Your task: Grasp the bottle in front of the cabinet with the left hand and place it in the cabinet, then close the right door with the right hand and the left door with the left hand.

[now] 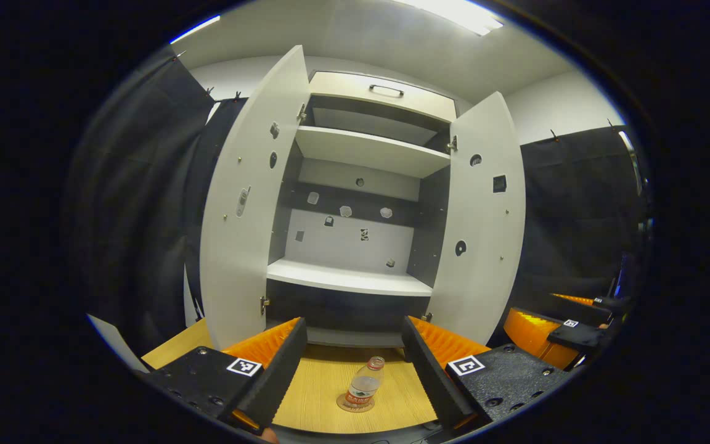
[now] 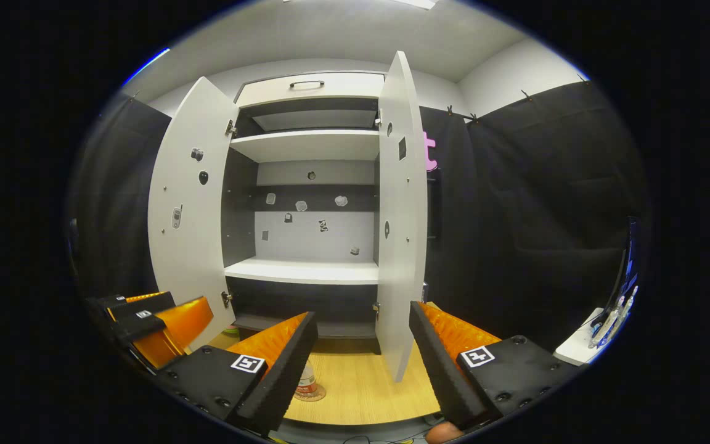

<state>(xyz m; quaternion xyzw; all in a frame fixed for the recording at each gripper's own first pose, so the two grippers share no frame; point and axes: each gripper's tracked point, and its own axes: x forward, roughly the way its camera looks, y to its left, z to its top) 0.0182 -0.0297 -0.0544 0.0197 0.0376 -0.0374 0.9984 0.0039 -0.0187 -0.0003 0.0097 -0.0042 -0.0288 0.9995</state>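
The cabinet [image 1: 355, 203] was seen standing on the tabletop [image 1: 324, 394] with both doors swung wide and its shelves bare. The bottle [image 1: 364, 385] was found upright on a small coaster in front of it, between the spread fingers of the left tool [image 1: 349, 370], untouched. The right tool [image 2: 361, 364] was likewise held open. The body should be approached low and squarely, so that tipping is avoided.

Cabinet [image 2: 306, 271] doors open; bottle [image 2: 307, 381] upright before it; tongs [image 2: 361, 364] spread.
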